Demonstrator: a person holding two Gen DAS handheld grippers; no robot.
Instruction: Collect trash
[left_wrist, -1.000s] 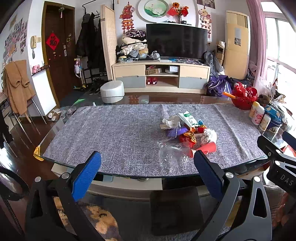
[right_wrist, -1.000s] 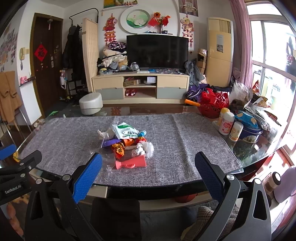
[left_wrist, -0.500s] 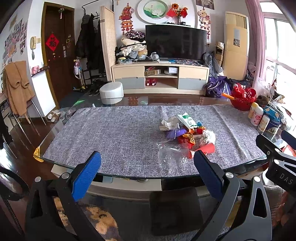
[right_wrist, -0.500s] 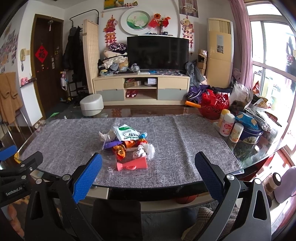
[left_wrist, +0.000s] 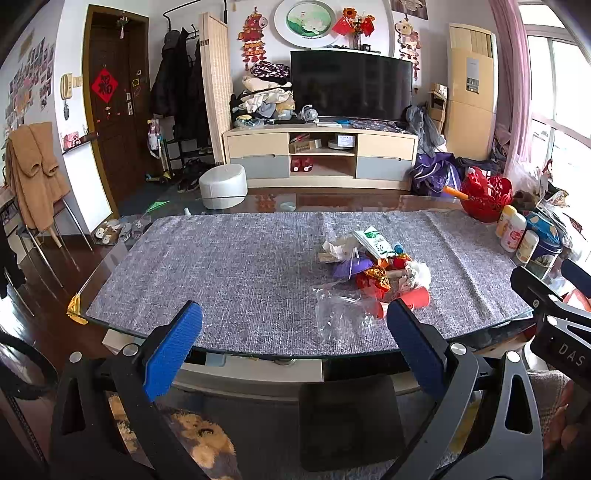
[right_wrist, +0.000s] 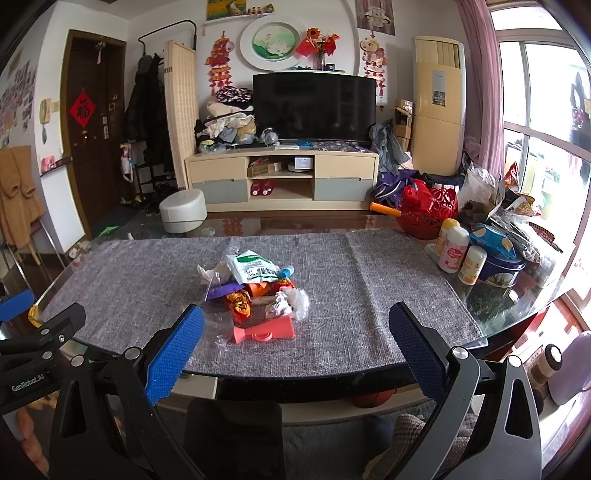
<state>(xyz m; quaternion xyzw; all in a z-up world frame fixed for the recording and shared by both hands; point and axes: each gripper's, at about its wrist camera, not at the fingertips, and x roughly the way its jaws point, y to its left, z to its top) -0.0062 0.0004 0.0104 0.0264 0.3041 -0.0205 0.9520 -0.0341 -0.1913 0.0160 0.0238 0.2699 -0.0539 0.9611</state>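
A pile of trash (left_wrist: 373, 269) (right_wrist: 258, 288) lies on the grey table mat (left_wrist: 229, 266) (right_wrist: 369, 280): a green-and-white packet (right_wrist: 251, 267), crumpled white tissue (right_wrist: 293, 301), red and gold candy wrappers (right_wrist: 238, 304), a purple wrapper, a pink plastic piece (right_wrist: 264, 330) and a clear plastic bag (left_wrist: 340, 310). My left gripper (left_wrist: 295, 339) hangs open before the table's near edge, left of the pile. Open too, my right gripper (right_wrist: 295, 341) is held in front of the pile with nothing between its fingers.
At the table's right end stand a red basket (right_wrist: 428, 212), bottles (right_wrist: 452, 249), a blue tin (right_wrist: 498, 267) and snack bags. A dark chair back (left_wrist: 347, 417) sits below the near edge. Behind are a TV cabinet (left_wrist: 321, 155) and a white stool (left_wrist: 221, 186).
Both grippers have drifted slightly closer to the table and a little higher; the pile has not moved. Both stay open.
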